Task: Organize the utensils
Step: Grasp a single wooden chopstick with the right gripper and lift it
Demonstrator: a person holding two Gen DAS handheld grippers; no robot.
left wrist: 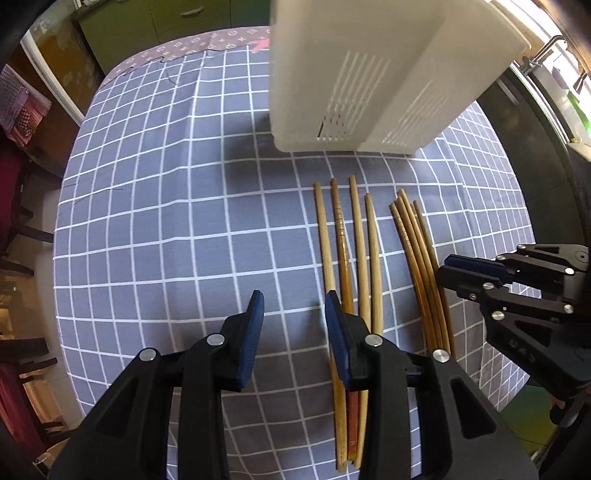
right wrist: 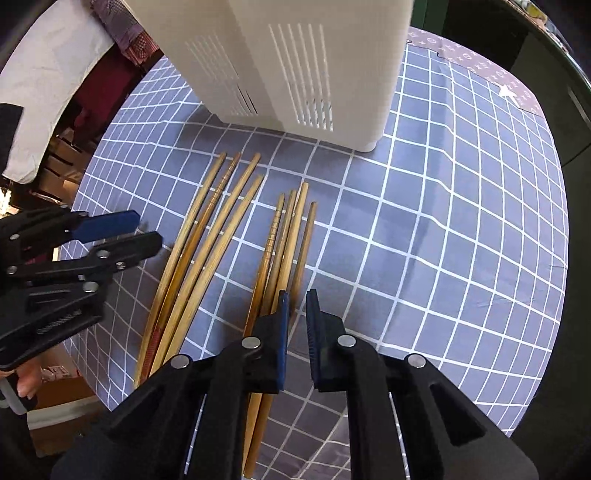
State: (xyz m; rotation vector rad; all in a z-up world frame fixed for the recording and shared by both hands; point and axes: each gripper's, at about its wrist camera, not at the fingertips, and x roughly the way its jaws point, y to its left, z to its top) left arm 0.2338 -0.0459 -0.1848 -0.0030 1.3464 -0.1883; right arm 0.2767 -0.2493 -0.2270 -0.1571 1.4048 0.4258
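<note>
Two bundles of wooden chopsticks lie on a grey checked tablecloth [left wrist: 166, 221] in front of a white slotted utensil holder [left wrist: 354, 81]. The left bundle [left wrist: 347, 251] has several sticks; my left gripper [left wrist: 293, 299] is open and empty, its right finger over that bundle's near part. The right bundle [left wrist: 421, 266] lies next to my right gripper [left wrist: 448, 271]. In the right wrist view the right gripper [right wrist: 296, 295] is slightly open and empty, just right of the right bundle [right wrist: 284, 240]. The left bundle [right wrist: 199, 243], the holder [right wrist: 295, 62] and the left gripper [right wrist: 144, 230] show there too.
The round table's edge [left wrist: 59, 258] curves at left, with chairs and dark red cloth beyond. A green cabinet [left wrist: 155, 26] stands behind the table. A patterned mat [right wrist: 480, 62] covers the far edge. A dark counter and a window lie to the right.
</note>
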